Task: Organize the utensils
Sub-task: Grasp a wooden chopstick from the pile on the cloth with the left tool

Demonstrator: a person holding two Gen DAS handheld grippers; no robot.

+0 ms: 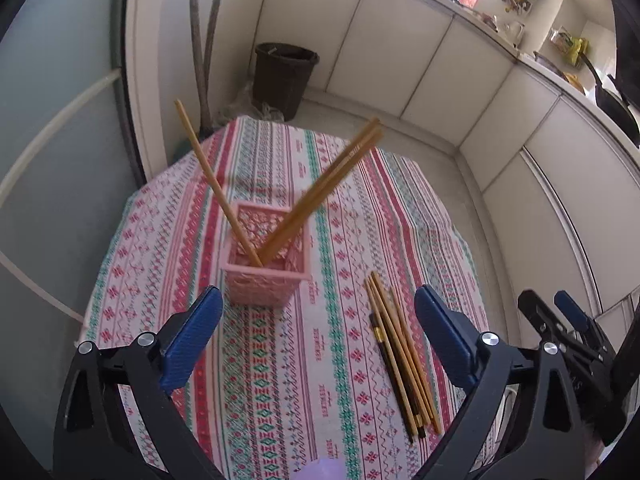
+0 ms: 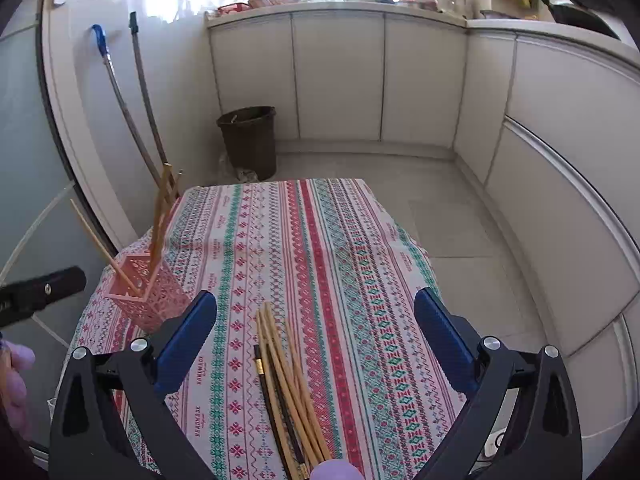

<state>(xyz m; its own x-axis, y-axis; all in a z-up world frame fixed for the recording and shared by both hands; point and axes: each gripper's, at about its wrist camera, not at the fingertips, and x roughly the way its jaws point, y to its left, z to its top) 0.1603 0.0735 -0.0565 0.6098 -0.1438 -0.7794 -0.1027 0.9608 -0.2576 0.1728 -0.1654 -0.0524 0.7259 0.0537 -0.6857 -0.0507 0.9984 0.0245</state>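
Note:
A pink lattice holder (image 1: 264,276) stands on the patterned tablecloth (image 1: 280,380) and holds three wooden chopsticks (image 1: 332,184) leaning outward. Several loose chopsticks (image 1: 400,356), wooden and dark, lie flat to its right. My left gripper (image 1: 318,340) is open and empty, hovering near the holder's front. My right gripper (image 2: 316,344) is open and empty, above the loose chopsticks (image 2: 288,392). The holder (image 2: 144,296) shows at the left of the right wrist view, near the table edge. The right gripper also shows at the right edge of the left wrist view (image 1: 560,316).
A dark bin (image 2: 250,140) stands on the floor beyond the table. White cabinets (image 2: 400,80) line the back and right under a cluttered counter. Two mop handles (image 2: 136,120) lean on the left wall. The table's far edge (image 2: 280,182) drops to tiled floor.

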